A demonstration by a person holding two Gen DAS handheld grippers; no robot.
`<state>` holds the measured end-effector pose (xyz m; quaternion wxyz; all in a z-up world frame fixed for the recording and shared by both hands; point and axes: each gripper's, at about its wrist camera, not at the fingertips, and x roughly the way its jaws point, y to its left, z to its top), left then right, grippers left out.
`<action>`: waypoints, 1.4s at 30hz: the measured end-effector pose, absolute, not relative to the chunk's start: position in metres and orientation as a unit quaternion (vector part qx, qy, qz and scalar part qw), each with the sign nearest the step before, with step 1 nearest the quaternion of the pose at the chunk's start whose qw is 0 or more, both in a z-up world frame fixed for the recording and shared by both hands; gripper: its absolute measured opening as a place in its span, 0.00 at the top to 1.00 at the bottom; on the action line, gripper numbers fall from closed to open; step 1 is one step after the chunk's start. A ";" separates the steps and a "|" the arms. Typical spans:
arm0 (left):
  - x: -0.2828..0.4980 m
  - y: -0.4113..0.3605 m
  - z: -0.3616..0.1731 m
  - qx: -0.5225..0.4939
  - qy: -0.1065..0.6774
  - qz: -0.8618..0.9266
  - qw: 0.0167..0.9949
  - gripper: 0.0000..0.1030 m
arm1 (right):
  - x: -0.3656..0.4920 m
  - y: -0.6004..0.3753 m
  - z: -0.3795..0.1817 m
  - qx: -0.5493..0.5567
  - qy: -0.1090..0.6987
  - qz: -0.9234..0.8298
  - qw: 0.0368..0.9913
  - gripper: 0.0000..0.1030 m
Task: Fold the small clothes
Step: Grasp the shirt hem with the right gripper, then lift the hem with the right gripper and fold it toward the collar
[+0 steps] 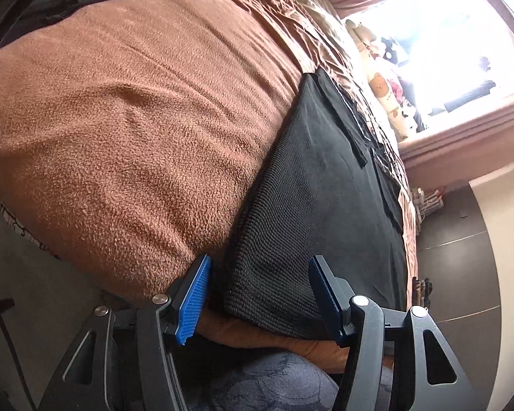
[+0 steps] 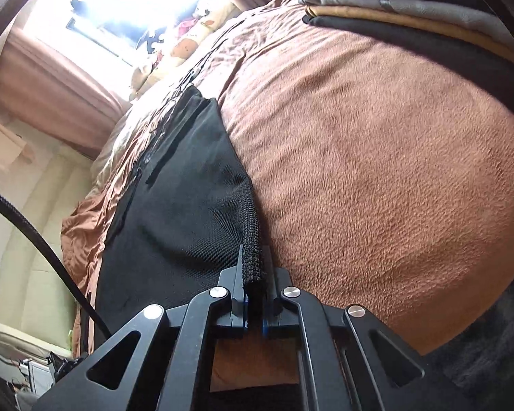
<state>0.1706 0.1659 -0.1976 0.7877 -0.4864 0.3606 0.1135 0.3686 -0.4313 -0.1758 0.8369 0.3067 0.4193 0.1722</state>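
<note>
Black mesh: the garment [image 1: 325,212] is a black mesh-knit piece lying flat on the brown fleece blanket [image 1: 120,120] over the bed, running from the near edge off toward 12 o'clock.
Right side: the right hand-held gripper [image 2: 255,274] is clenched on the garment's near hem, with the fabric bunched up between the fingers.
Left side: the left hand-held gripper [image 1: 257,294] is spread wide and holds nothing; the garment's near corner sits right between its fingers, reaching out to 1 o'clock.
How I'd do it: close the left on that corner before lifting, keep both hems level and taut, then carry them together toward 12 o'clock so the fold lands square.
Also there: a folded stack [image 2: 411,10] at 1 o'clock in the right view.
</note>
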 end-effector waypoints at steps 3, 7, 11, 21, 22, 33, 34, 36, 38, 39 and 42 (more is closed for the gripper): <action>0.173 0.166 -0.198 -0.468 0.377 0.141 0.787 0.72 | 0.364 -0.427 -0.170 0.297 0.420 0.172 0.840 0.99; 0.171 0.173 -0.203 -0.474 0.379 0.140 0.782 0.93 | 0.362 -0.430 -0.162 0.295 0.420 0.175 0.840 0.99; 0.162 0.179 -0.191 -0.472 0.367 0.148 0.788 0.94 | 0.360 -0.426 -0.146 0.291 0.407 0.190 0.845 0.99; 0.146 0.189 -0.134 -0.477 0.292 0.125 0.820 0.95 | 0.331 -0.429 -0.104 0.294 0.363 0.234 0.852 1.00; 0.144 0.191 -0.128 -0.479 0.284 0.122 0.822 0.95 | 0.327 -0.429 -0.099 0.294 0.357 0.240 0.854 1.00; 0.097 0.199 -0.061 -0.493 0.206 0.098 0.840 0.95 | 0.271 -0.452 -0.059 0.300 0.306 0.285 0.857 1.00; 0.091 0.198 -0.055 -0.494 0.199 0.096 0.841 0.95 | 0.266 -0.455 -0.056 0.302 0.303 0.288 0.857 1.00; 0.081 0.196 -0.044 -0.495 0.188 0.092 0.844 0.95 | 0.256 -0.461 -0.051 0.306 0.298 0.294 0.855 1.00; 0.072 0.195 -0.035 -0.496 0.178 0.088 0.845 0.95 | 0.247 -0.465 -0.047 0.309 0.293 0.298 0.854 1.00; 0.067 0.194 -0.032 -0.497 0.174 0.087 0.846 0.95 | 0.243 -0.466 -0.045 0.310 0.291 0.300 0.854 1.00; 0.051 0.192 -0.022 -0.501 0.159 0.079 0.847 0.95 | 0.231 -0.470 -0.040 0.313 0.283 0.306 0.854 1.00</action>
